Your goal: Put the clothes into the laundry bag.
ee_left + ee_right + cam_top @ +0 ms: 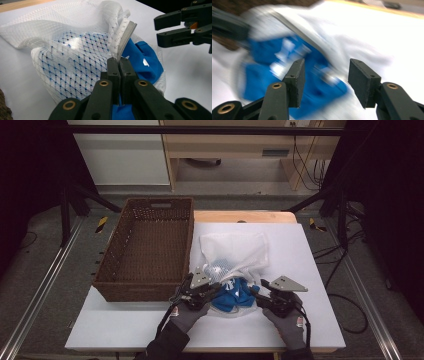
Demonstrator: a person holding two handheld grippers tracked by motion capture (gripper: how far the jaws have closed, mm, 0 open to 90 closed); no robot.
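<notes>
The left gripper [117, 65] pinched the mesh bag [75, 55] rim at lower centre; the right gripper [325, 82], half open and probably empty, faced the blue garment [287, 75] directly ahead.

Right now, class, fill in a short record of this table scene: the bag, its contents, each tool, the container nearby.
bag: white mesh laundry bag lying on the white table, mouth toward the person
contents: blue cloth partly out of the mouth
left tool: shut on the bag's rim
right tool: open, nothing between its jaws
container: brown woven basket, left of bag
</notes>
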